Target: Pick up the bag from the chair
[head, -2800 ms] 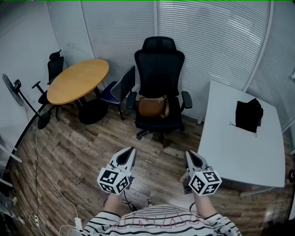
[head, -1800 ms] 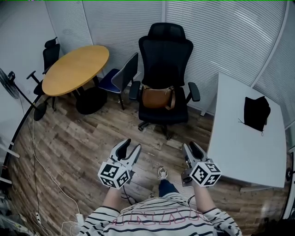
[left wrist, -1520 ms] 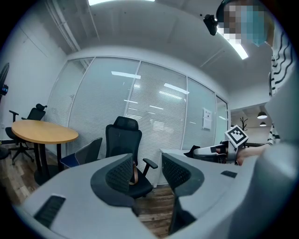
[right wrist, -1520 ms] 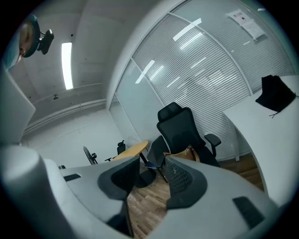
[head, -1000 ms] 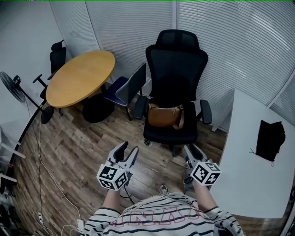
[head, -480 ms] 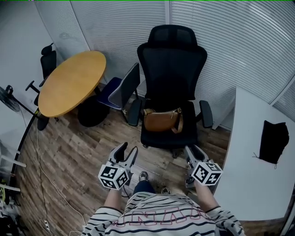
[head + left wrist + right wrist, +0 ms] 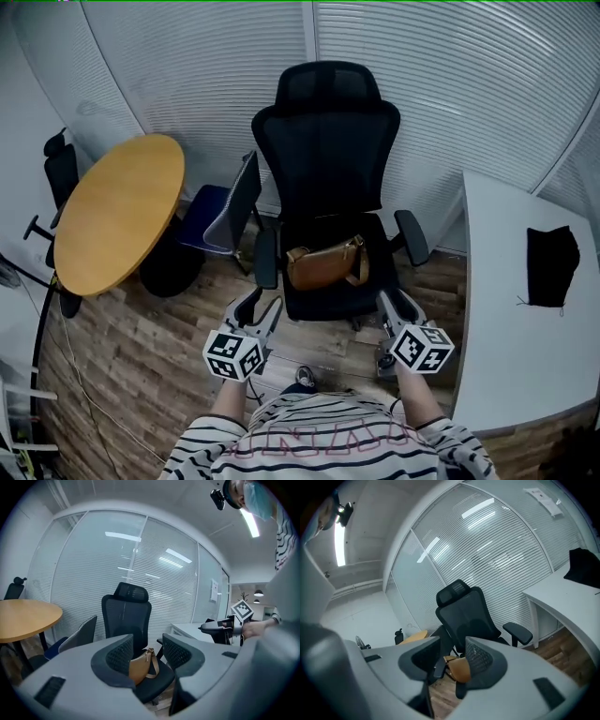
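Observation:
A brown bag (image 7: 323, 265) with a strap lies on the seat of the black high-backed office chair (image 7: 326, 159). Both grippers are held low, short of the seat's front edge. My left gripper (image 7: 260, 308) is open and empty, off the seat's front left. In the left gripper view the bag (image 7: 139, 666) shows in the gap between the jaws, still far off. My right gripper (image 7: 390, 307) is also open and empty, off the seat's front right, under the armrest. Its own view shows the bag (image 7: 458, 667) beyond the jaws, on the chair (image 7: 466, 613).
A round wooden table (image 7: 112, 220) stands at the left, with a blue and grey chair (image 7: 223, 208) between it and the office chair. A white desk (image 7: 506, 309) at the right carries a black cloth bag (image 7: 549, 267). Blinds cover the wall behind.
The person has stepped closer to the office chair, which now sits nearer and more central. Both grippers stay open and empty in front of the body.

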`<state>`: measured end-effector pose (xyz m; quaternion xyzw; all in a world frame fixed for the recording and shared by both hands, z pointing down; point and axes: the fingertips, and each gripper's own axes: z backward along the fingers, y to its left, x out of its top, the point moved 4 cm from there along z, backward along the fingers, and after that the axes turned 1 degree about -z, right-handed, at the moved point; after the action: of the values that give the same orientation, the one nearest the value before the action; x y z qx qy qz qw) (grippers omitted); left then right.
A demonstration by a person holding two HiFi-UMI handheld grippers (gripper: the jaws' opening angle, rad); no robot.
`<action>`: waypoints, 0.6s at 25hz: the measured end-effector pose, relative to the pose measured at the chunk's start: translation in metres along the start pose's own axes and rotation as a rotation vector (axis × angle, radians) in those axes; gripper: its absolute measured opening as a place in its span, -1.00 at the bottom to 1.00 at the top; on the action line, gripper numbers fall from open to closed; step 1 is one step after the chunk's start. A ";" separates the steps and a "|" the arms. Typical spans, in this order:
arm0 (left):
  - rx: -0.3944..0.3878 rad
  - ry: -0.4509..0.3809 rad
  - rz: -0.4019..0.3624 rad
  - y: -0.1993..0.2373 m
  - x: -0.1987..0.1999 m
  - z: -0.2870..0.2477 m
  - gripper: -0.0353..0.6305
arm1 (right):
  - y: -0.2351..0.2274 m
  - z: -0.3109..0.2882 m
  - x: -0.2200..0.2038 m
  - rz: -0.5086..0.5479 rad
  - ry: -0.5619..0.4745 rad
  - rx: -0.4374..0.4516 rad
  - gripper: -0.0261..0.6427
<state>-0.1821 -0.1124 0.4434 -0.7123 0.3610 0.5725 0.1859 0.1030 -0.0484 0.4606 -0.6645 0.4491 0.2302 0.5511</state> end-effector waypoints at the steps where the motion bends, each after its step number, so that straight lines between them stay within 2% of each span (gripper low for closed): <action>1: -0.017 0.003 -0.006 0.006 0.002 -0.005 -0.38 | 0.003 -0.004 0.002 0.000 -0.013 -0.015 -0.44; 10: -0.134 0.053 -0.012 0.048 -0.005 -0.042 -0.38 | 0.006 -0.033 -0.001 0.030 -0.078 -0.156 -0.44; 15: -0.135 0.112 -0.003 0.061 -0.028 -0.061 -0.37 | -0.005 -0.055 -0.009 0.041 -0.071 -0.183 -0.44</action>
<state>-0.1873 -0.1857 0.4960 -0.7549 0.3302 0.5543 0.1179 0.0924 -0.0974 0.4858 -0.6941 0.4199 0.3051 0.4988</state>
